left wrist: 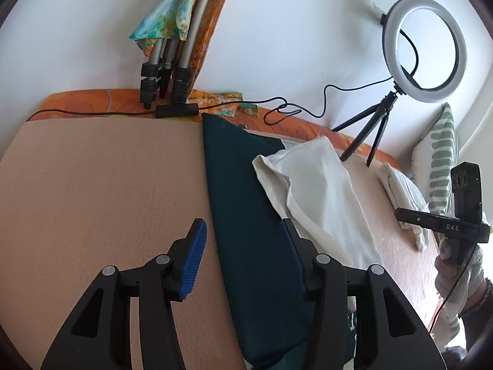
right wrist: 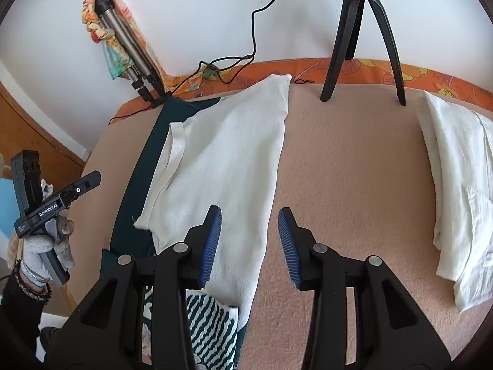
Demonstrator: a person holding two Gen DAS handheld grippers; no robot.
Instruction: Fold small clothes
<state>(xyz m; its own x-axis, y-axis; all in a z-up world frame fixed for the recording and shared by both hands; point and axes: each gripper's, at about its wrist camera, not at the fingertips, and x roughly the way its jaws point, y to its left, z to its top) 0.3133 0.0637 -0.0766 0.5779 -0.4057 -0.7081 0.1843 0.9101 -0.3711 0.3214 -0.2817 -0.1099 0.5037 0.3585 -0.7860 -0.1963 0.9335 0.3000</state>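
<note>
A white garment [right wrist: 222,154] lies half folded on a dark teal cloth [right wrist: 135,185] on the peach blanket [right wrist: 354,169]. It also shows in the left wrist view [left wrist: 314,185], on the teal cloth [left wrist: 246,200]. My right gripper [right wrist: 249,237] is open and empty, hovering over the white garment's right edge. My left gripper [left wrist: 243,246] is open and empty above the teal cloth's left edge. A second white garment [right wrist: 459,185] lies folded at the right. A teal striped piece [right wrist: 212,326] lies under the right gripper.
A ring light [left wrist: 425,49] on a black tripod [right wrist: 360,37] stands at the back of the blanket. A folded silver tripod [left wrist: 166,67] wrapped in patterned cloth leans on the wall. A black cable [left wrist: 292,108] runs along the orange bed edge [right wrist: 339,67].
</note>
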